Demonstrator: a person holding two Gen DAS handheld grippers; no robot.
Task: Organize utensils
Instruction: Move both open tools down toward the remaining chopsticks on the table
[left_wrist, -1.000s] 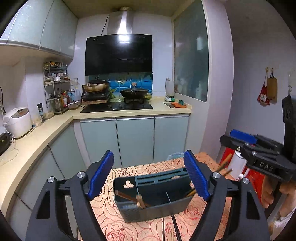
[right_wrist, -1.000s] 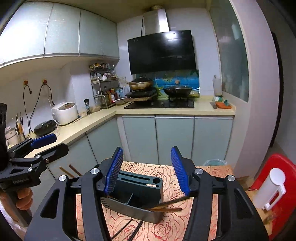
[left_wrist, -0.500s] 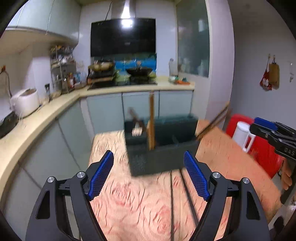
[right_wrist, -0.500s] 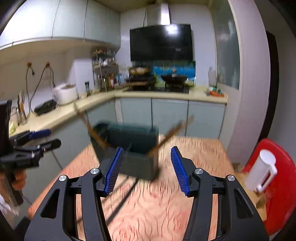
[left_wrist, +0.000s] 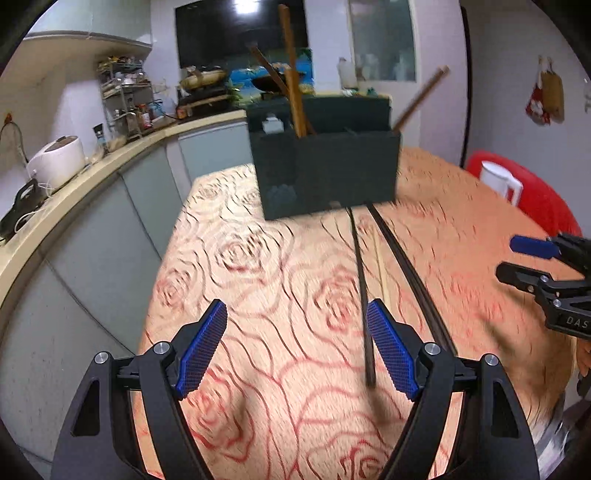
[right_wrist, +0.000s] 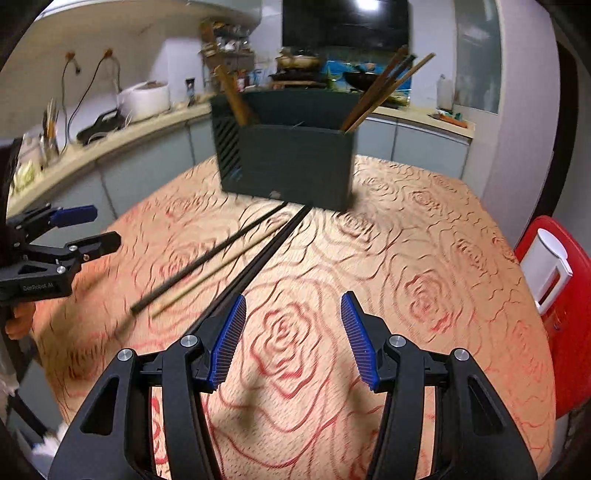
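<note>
Both claws had dropped toward the bench (left_wrist: 258, 295) since the earlier frame, the dark utensil holder (left_wrist: 328, 170) now standing ahead at the far edge. Wooden chopsticks (right_wrist: 384, 85) leaned in its compartments; loose black chopsticks (left_wrist: 362, 291) lay on the rose-patterned cloth before it, beside a pale one (right_wrist: 218, 273). These looked light, stiff and slippery, best pinched near the middle. Left claw (left_wrist: 295, 350) stood wide and empty, its right pad just beside a black stick; right claw (right_wrist: 293, 339) stood half open, empty too

Dim kitchen, overhead glare, motion blur, perhaps edge warping.
</note>
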